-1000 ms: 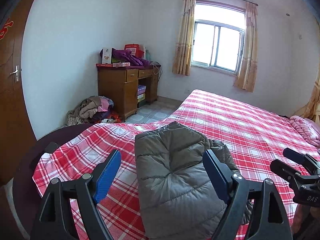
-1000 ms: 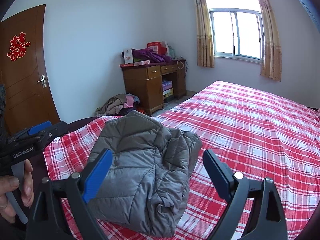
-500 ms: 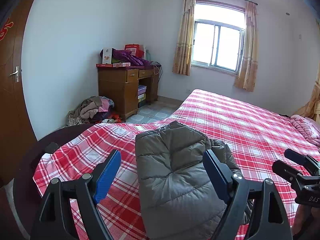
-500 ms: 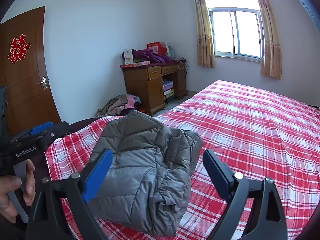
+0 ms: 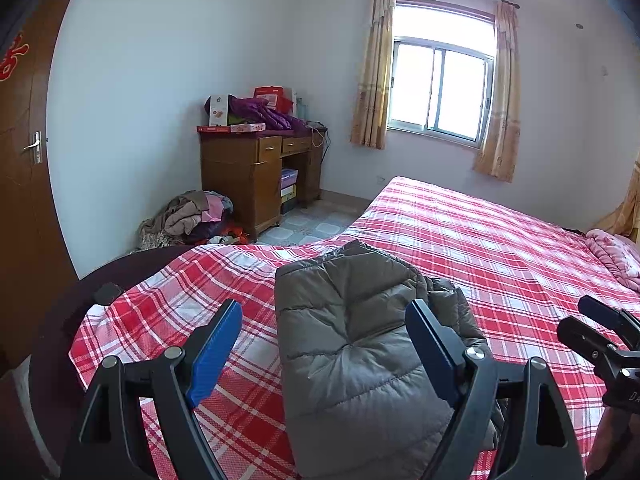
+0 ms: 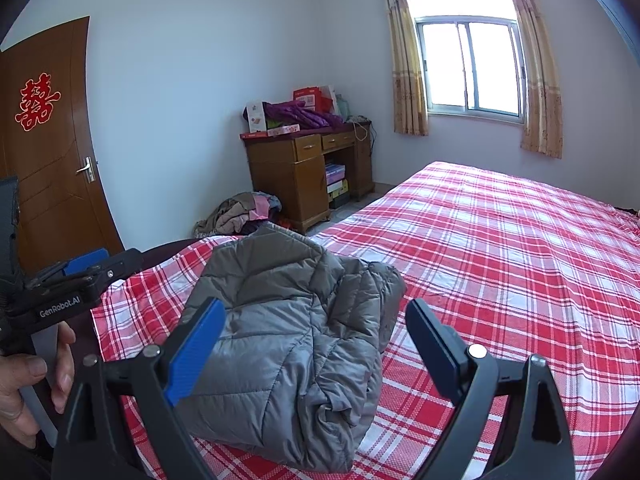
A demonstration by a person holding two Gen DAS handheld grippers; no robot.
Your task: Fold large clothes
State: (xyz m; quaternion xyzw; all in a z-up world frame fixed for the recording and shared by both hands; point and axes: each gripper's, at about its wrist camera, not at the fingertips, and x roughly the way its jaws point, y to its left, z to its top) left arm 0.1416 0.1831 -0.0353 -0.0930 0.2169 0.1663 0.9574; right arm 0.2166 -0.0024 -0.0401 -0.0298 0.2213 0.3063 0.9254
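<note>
Red plaid bed fills the right and centre of both views; the grey puffer jacket lies on its near corner, lower centre of frame, already bundled into a thick fold with one lumpy edge at its right side. Left gripper and right gripper both hover above it, jaws wide, holding nothing. Judgement: folding looks nearly done; to finish well, pinch the loose bulging edge, tuck it under, then press flat so padding doesn't spring open.

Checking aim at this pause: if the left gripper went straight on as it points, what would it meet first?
Probably the folded grey puffer jacket on the bed; the open left gripper frames it between its fingers, though depth is unclear.
</note>
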